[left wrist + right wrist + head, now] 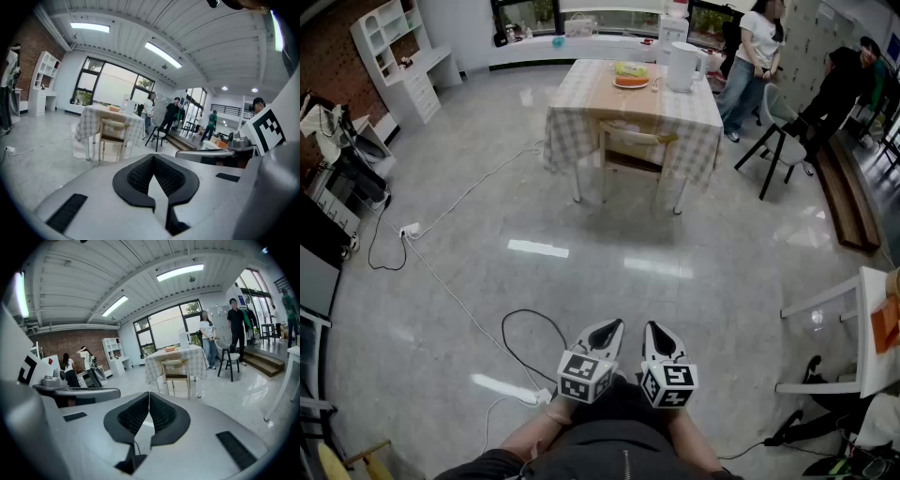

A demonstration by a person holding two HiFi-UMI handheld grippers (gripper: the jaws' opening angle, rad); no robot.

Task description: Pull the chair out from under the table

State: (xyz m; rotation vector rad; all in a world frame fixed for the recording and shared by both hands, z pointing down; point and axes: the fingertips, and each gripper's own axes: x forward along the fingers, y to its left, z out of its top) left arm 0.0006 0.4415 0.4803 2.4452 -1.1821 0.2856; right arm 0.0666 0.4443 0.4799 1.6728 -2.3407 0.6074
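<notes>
My left gripper (604, 330) and right gripper (657, 332), both closed on nothing, face the chair (636, 150) well ahead of their fingers, tucked under the table (581, 94), neither nearer

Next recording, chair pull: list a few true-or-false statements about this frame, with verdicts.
1. The wooden chair is tucked under the table. True.
2. The left tongs grip the chair's backrest. False: they are shut on nothing, far from the chair, close to the person's body.
3. The right tongs are shut and empty. True.
4. The table is bare. False: a white kettle and a plate of food stand on its checked cloth.
</notes>
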